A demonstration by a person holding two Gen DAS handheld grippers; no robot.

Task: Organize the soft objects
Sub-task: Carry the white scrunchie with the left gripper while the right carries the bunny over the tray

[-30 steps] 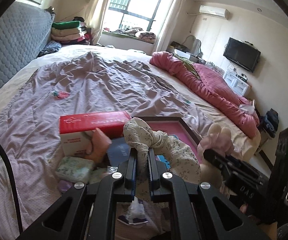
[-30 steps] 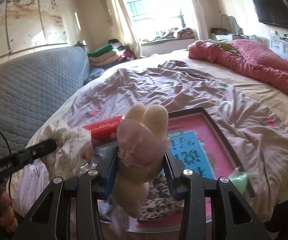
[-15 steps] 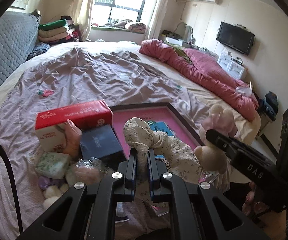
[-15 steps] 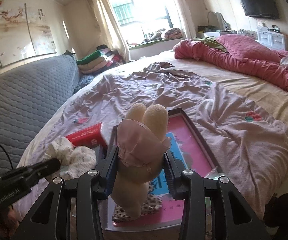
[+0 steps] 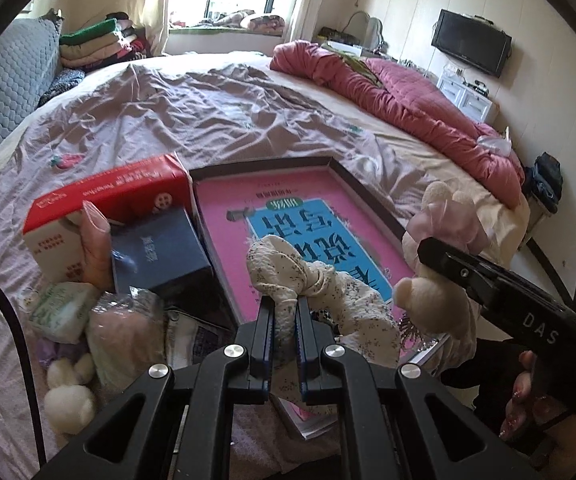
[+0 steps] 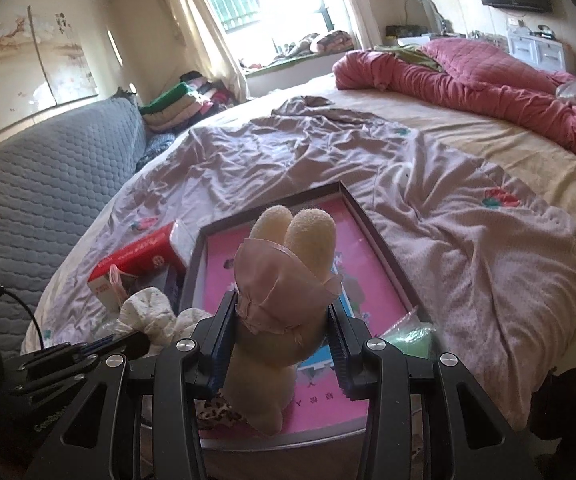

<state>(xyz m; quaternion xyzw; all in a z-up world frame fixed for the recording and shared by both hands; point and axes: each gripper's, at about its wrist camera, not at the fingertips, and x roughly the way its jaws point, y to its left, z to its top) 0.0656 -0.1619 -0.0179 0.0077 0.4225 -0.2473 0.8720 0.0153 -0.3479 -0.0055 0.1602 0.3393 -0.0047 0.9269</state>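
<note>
My left gripper is shut on a white speckled cloth and holds it above the near edge of a dark-framed pink tray. My right gripper is shut on a cream plush rabbit in a pink hood, held over the tray. The rabbit also shows at the right of the left wrist view, and the cloth at the lower left of the right wrist view. A leopard-print cloth lies in the tray's near part.
Left of the tray sit a red and white tissue box, a dark blue box, wrapped packs and small white plush pieces. A green bag lies at the tray's right corner. A red quilt lies along the bed's far right.
Both grippers have pulled back and risen with their loads, so more of the tray shows. The cloth and the rabbit stay gripped.
</note>
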